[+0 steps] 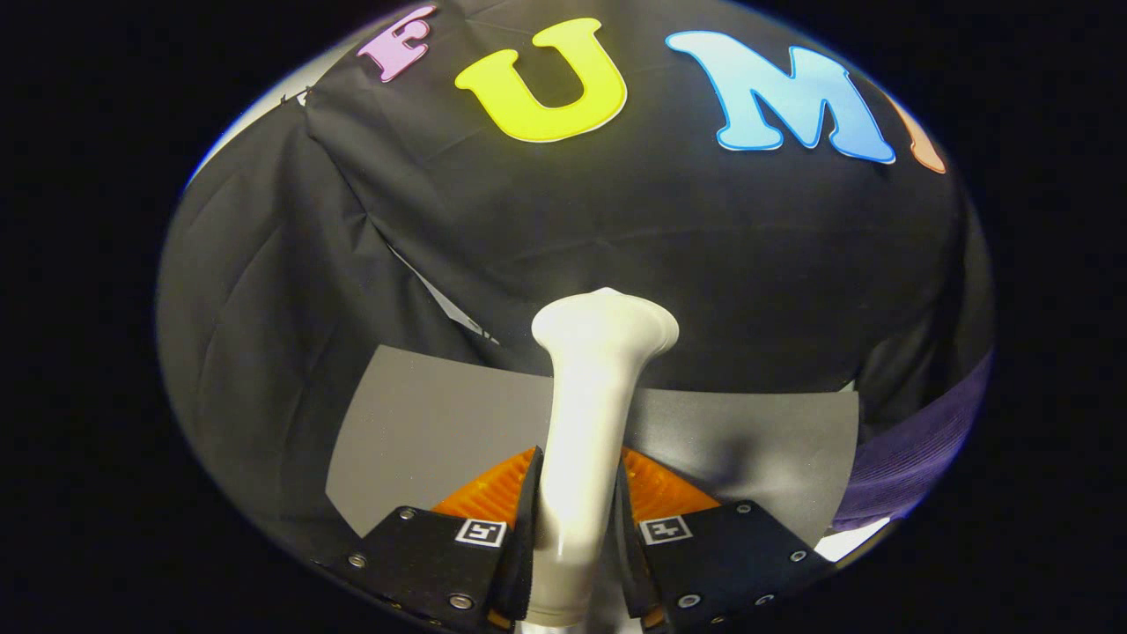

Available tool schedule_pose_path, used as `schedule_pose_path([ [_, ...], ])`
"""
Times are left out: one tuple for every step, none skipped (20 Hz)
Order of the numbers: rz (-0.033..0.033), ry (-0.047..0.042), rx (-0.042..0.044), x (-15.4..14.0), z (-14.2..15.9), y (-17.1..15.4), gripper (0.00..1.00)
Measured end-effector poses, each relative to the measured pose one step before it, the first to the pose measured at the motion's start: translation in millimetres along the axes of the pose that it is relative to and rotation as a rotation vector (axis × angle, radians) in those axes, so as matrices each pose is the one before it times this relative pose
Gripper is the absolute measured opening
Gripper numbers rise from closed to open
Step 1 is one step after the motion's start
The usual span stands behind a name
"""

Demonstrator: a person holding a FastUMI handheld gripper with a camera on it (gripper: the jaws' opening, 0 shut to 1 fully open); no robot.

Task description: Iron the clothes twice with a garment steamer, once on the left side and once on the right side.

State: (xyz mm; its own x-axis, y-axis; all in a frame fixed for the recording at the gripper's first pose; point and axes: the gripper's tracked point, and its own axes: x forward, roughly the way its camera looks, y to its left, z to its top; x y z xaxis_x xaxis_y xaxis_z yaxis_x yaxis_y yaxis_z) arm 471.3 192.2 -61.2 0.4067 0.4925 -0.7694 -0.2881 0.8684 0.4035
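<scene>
A cream-white garment steamer (588, 414) stands upright between my fingers, its handle clamped on both sides and its flared head rising just beyond them. My gripper (574, 519) is shut on the steamer's handle. A purple garment (916, 449) lies off to the right, past the right finger, with only a curved strip of it in sight. The steamer's head faces away toward the booth's black cloth wall.
A grey mat (423, 431) lies flat under and ahead of the fingers, reaching to the foot of the black cloth wall (616, 238). A white strip of surface (850, 541) shows beside the purple garment at the near right.
</scene>
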Motion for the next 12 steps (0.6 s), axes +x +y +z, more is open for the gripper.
schedule_pose_path([
  [0.01649,-0.01587,-0.00549,-1.84,-1.14,4.03,0.39],
  [0.00451,-0.02978,-0.01633,-8.42,-1.48,7.0,0.36],
  [0.00149,-0.03595,-0.02586,-11.04,1.41,7.23,0.36],
  [0.00361,-0.0463,-0.01273,-12.55,2.85,6.85,0.36],
  [0.00666,-0.04212,-0.0128,-13.58,1.39,5.24,0.36],
  [0.00843,-0.03797,-0.01728,-14.75,2.62,4.2,0.36],
  [0.00334,-0.04099,-0.01729,-14.94,2.62,5.16,0.36],
  [-0.00252,-0.03136,-0.02321,-15.16,0.17,2.73,0.36],
  [-0.0044,-0.03329,-0.02301,-13.56,-0.86,4.68,0.35],
  [-0.00426,-0.03969,-0.0155,-14.82,0.56,4.79,0.35],
  [-0.00228,-0.02492,-0.01637,-13.56,-3.31,6.23,0.35],
  [-0.00025,-0.0226,-0.00948,-12.4,-3.53,5.57,0.35],
])
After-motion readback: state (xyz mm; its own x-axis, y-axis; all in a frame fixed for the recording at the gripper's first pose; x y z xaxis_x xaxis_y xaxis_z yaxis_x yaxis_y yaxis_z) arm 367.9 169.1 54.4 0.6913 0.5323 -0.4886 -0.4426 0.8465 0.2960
